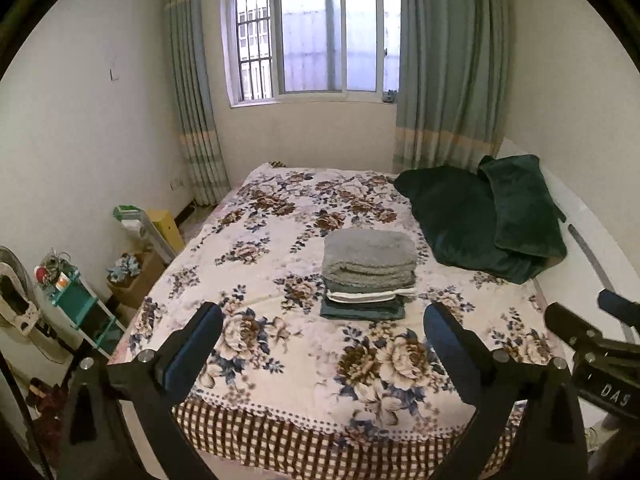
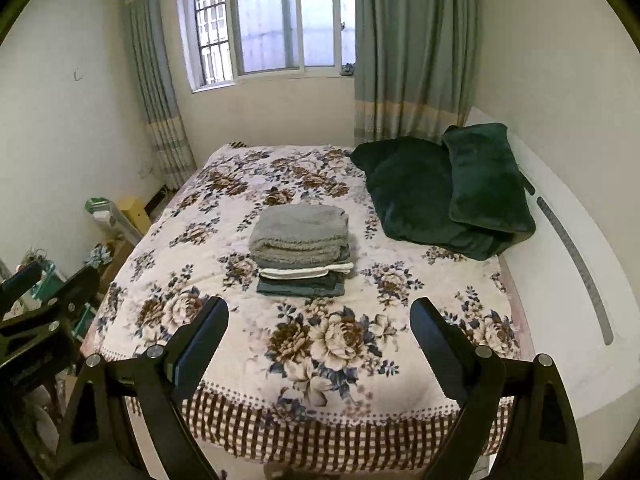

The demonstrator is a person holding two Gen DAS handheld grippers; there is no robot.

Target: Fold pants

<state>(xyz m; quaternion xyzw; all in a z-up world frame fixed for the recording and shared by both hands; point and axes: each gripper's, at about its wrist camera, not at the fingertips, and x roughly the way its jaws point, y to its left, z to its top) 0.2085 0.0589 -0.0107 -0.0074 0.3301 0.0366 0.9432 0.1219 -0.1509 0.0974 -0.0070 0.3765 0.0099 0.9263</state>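
A stack of folded garments [image 1: 368, 276] lies in the middle of the floral bedspread [image 1: 260, 240]: a fluffy grey piece on top, a white one under it, dark green at the bottom. The stack also shows in the right wrist view [image 2: 302, 256]. My left gripper [image 1: 322, 320] is open and empty, held above the foot of the bed, short of the stack. My right gripper [image 2: 318, 314] is open and empty too, beside the left one. The right gripper also shows at the right edge of the left wrist view [image 1: 592, 328].
Dark green pillows [image 1: 480, 216] lie at the bed's far right by the white headboard [image 1: 592, 248]. A teal shelf [image 1: 76, 304], cardboard boxes [image 1: 136, 276] and clutter fill the floor along the left wall. A curtained window [image 1: 312, 32] is behind the bed.
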